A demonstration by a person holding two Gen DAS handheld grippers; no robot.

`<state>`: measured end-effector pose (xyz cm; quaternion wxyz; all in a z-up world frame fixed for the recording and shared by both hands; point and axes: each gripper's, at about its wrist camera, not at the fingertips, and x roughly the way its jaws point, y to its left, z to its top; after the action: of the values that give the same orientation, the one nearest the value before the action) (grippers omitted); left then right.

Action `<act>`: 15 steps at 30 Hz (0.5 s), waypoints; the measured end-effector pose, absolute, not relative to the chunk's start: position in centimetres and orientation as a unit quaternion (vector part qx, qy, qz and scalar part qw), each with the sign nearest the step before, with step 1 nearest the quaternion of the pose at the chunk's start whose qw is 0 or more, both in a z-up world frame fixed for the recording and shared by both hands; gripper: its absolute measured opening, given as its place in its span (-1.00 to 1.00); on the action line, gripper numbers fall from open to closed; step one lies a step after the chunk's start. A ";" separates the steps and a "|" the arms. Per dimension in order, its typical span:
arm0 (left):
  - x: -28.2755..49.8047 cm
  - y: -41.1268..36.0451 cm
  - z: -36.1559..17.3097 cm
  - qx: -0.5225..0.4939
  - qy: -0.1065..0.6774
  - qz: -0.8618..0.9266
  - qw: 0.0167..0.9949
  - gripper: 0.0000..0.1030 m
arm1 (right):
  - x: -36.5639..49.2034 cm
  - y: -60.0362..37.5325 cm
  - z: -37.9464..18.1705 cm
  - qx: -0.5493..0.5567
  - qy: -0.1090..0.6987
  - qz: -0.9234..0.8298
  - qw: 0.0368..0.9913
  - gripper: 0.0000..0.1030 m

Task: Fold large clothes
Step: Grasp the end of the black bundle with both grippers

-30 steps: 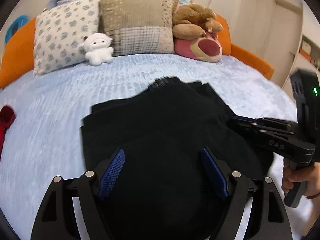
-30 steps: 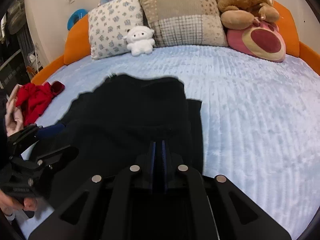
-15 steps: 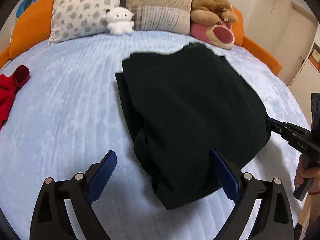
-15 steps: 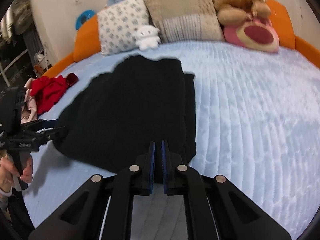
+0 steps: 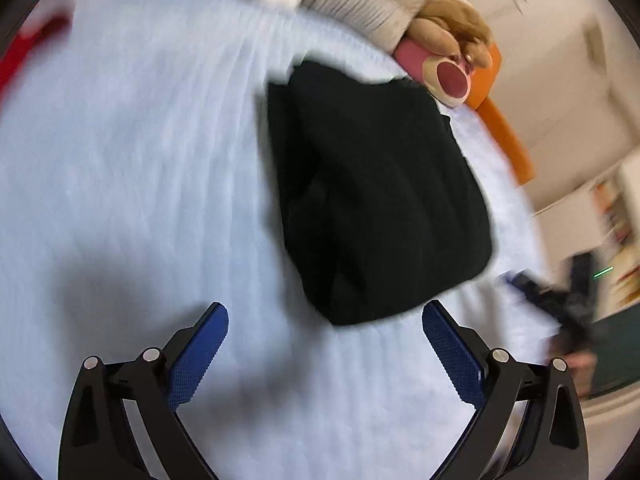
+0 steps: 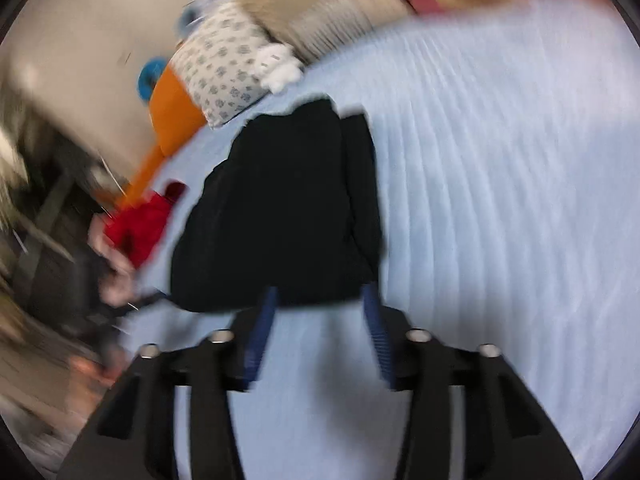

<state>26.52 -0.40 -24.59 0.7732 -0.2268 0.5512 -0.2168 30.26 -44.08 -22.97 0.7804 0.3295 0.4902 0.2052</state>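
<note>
A black garment (image 5: 380, 196) lies folded in a compact rectangle on the light blue bed (image 5: 140, 160); it also shows in the right wrist view (image 6: 280, 216). My left gripper (image 5: 325, 320) is open and empty, pulled back from the garment's near edge. My right gripper (image 6: 320, 300) is open, its blue pads just at the garment's near edge, holding nothing. The right gripper also shows blurred at the far right of the left wrist view (image 5: 560, 304). Both views are motion-blurred.
Pillows (image 6: 224, 64) and plush toys (image 5: 448, 40) line the orange headboard (image 6: 176, 108). A red garment (image 6: 140, 224) lies at the bed's left edge. Shelves and clutter stand beyond the bed on both sides.
My right gripper has opened and let go of the black garment. Both grippers have drawn back and tilted away from it. The garment lies still on the bed.
</note>
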 end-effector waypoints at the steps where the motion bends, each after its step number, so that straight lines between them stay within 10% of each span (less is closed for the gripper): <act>1: 26.7 0.3 -25.6 -0.267 0.565 -0.220 0.749 0.92 | 30.3 -44.6 -23.6 0.355 0.498 0.207 0.764 0.26; 15: 29.0 -1.1 -28.1 -0.380 0.591 -0.237 0.671 0.93 | 38.0 -43.4 -28.4 0.495 0.534 0.203 0.655 0.48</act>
<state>29.02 -1.06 -28.15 0.6713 -0.3799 0.5907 -0.2370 38.04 -43.41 -28.39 0.6546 0.4948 0.5343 0.2028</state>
